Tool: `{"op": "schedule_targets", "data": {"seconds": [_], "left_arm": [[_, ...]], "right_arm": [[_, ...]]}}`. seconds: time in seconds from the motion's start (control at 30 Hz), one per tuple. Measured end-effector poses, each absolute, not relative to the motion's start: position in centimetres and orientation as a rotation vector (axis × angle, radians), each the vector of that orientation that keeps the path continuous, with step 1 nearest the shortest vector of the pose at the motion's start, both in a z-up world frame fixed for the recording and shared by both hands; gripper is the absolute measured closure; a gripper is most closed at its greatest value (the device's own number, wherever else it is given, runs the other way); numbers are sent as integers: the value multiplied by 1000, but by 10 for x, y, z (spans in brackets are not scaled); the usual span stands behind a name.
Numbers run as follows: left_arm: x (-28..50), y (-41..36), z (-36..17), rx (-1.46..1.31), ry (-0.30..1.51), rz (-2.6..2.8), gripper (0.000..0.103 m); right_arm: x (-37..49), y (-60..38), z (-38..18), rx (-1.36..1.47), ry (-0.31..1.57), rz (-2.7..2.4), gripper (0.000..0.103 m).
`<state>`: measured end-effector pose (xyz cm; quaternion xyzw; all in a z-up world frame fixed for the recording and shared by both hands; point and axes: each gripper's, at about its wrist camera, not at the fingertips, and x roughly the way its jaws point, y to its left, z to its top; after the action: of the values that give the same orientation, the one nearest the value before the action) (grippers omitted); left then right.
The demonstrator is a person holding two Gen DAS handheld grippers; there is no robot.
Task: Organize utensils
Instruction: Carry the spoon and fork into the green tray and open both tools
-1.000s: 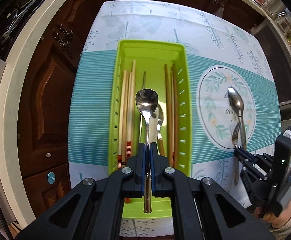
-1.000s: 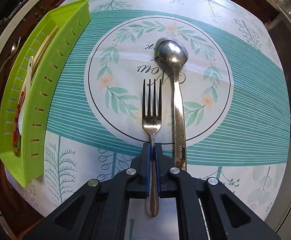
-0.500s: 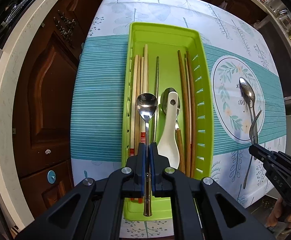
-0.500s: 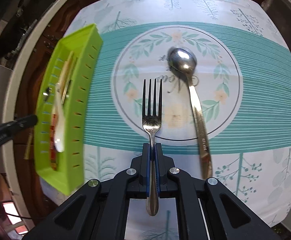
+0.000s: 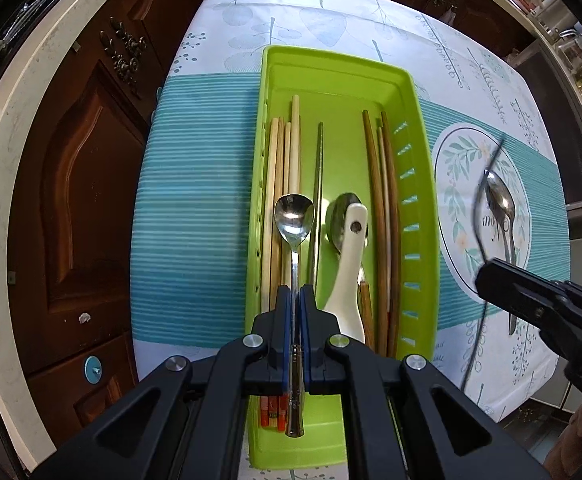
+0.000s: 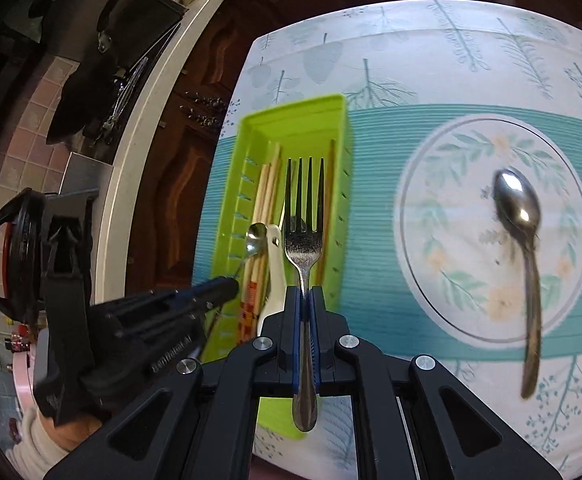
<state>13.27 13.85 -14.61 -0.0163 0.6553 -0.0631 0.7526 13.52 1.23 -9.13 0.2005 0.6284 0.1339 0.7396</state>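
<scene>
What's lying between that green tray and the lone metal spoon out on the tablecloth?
Nothing: bare teal-striped tablecloth separates the green plastic tray from the metal spoon, seen from the right wrist view.

Upside-down script partly hidden by a spoon (image 5: 501, 208) in the tablecloth's wreath medallion (image 5: 457, 184), only "ow" legible, embossed lettering on left tool (image 6: 171, 350) too blurred to read
</scene>
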Motion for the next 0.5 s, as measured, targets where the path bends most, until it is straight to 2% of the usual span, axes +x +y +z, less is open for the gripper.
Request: {"op": "schedule_targets", "data": {"seconds": [0.23,0.37,0.5], "left_arm": [[146,138,-155,-41,1431,-153,101],[148,140,-151,-39,1410,-164,80],[145,139,-142,-31,1388,-187,72]], "right_arm": [[181,27,-123,394,1417,273,98],[194,30,-135,421,1450,282,95],[198,29,-130,417,1419,280,93]]}}
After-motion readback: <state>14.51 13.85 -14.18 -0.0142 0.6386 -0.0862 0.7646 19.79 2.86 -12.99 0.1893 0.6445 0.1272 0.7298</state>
